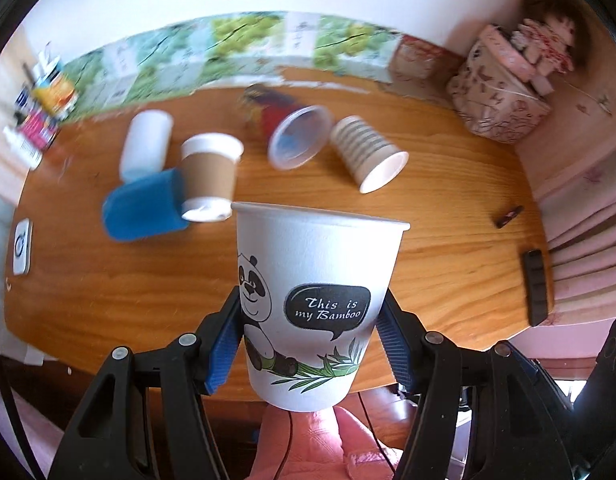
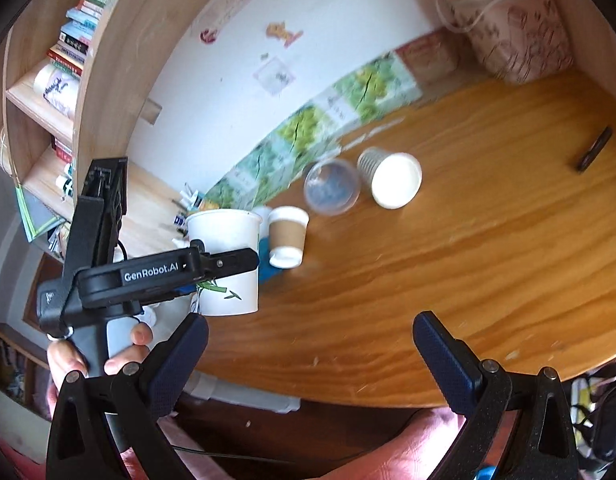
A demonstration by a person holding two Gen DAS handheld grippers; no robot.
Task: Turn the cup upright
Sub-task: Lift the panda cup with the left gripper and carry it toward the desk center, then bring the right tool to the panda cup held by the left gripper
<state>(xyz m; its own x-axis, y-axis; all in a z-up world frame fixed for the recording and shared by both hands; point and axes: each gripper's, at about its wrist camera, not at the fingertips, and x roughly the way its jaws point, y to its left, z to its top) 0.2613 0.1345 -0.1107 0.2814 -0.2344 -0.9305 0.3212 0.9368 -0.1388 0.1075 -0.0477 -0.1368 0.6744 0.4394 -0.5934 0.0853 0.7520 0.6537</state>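
Note:
My left gripper [image 1: 312,336] is shut on a white paper cup with a panda print [image 1: 320,292]. It holds the cup upright, rim up, above the near edge of the wooden table [image 1: 107,288]. The same cup shows in the right wrist view [image 2: 227,256], clamped in the left gripper [image 2: 211,268] at the left. My right gripper [image 2: 310,356] is open and empty above the table's near edge, to the right of the held cup.
On the table lie a brown-sleeved cup [image 1: 209,176], a blue cup [image 1: 143,208], a white cup [image 1: 145,144], a clear plastic cup [image 1: 299,136] and a striped cup [image 1: 368,152]. Patterned boxes [image 1: 500,92] stand at the back right. Two dark objects [image 1: 536,288] lie near the right edge.

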